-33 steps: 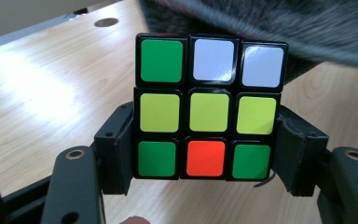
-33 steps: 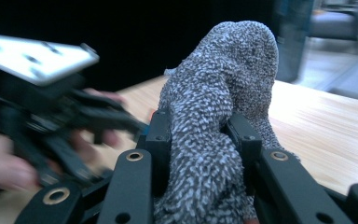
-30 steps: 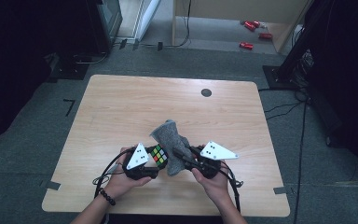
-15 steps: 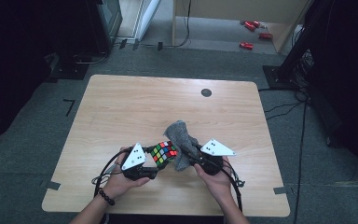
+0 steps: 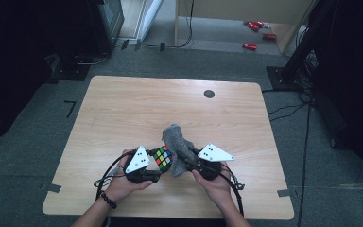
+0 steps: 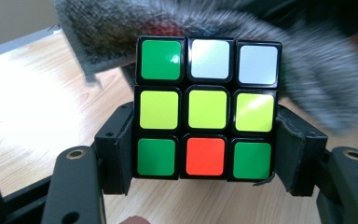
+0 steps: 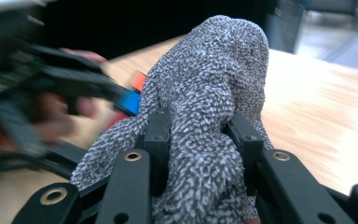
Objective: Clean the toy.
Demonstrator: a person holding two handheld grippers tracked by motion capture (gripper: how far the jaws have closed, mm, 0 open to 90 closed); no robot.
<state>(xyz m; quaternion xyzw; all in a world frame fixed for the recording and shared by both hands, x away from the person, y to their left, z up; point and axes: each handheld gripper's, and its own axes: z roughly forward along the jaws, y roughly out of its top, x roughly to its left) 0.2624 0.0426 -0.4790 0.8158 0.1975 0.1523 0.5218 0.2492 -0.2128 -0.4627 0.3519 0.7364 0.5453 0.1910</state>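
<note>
A colour-tiled puzzle cube (image 6: 207,109) is clamped between the black jaws of my left gripper (image 6: 204,158), with green, white, yellow and orange tiles facing the camera. In the high view the cube (image 5: 163,157) sits near the table's front edge, held by my left gripper (image 5: 157,165). My right gripper (image 7: 199,144) is shut on a bunched grey knitted cloth (image 7: 209,93). The cloth (image 5: 176,142) lies against the cube's right side, with my right gripper (image 5: 185,163) just right of it. The left gripper view shows the cloth (image 6: 303,88) blurred behind the cube.
The wooden table (image 5: 137,109) stretches away beyond the hands, with a small black round mark (image 5: 209,93) near its far edge. Cables (image 5: 106,172) trail from both grippers at the front. Dark equipment and grey floor surround the table.
The cube and cloth have shifted slightly right and nearer the front edge. The cloth now lies against the cube's right side rather than over its top.
</note>
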